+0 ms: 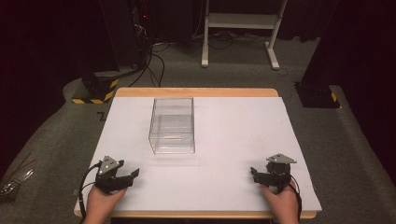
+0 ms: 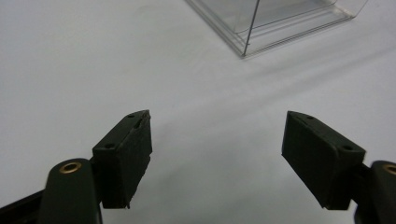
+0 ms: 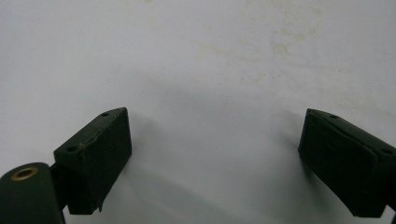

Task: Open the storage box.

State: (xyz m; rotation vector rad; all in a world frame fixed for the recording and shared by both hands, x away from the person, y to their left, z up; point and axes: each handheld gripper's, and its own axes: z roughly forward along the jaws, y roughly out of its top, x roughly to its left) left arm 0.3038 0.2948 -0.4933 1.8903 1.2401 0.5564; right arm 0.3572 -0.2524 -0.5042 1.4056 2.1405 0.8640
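Observation:
A clear plastic box (image 1: 172, 124) stands on the white table top (image 1: 224, 140), left of the middle; its near corner (image 2: 247, 44) shows at the top of the left gripper view. My left gripper (image 1: 130, 177) rests at the front left, held by a hand, its jaws wide apart with bare table between them (image 2: 217, 149). My right gripper (image 1: 253, 173) sits at the front right in the other hand, jaws also spread wide over bare table (image 3: 215, 154). Both grippers are open and hold nothing.
The table has a wooden rim (image 1: 196, 92). Beyond it stand a white frame's legs (image 1: 239, 32), black equipment with cables (image 1: 140, 42) and yellow-black striped bases (image 1: 93, 93). Grey carpet (image 1: 51, 140) surrounds the table.

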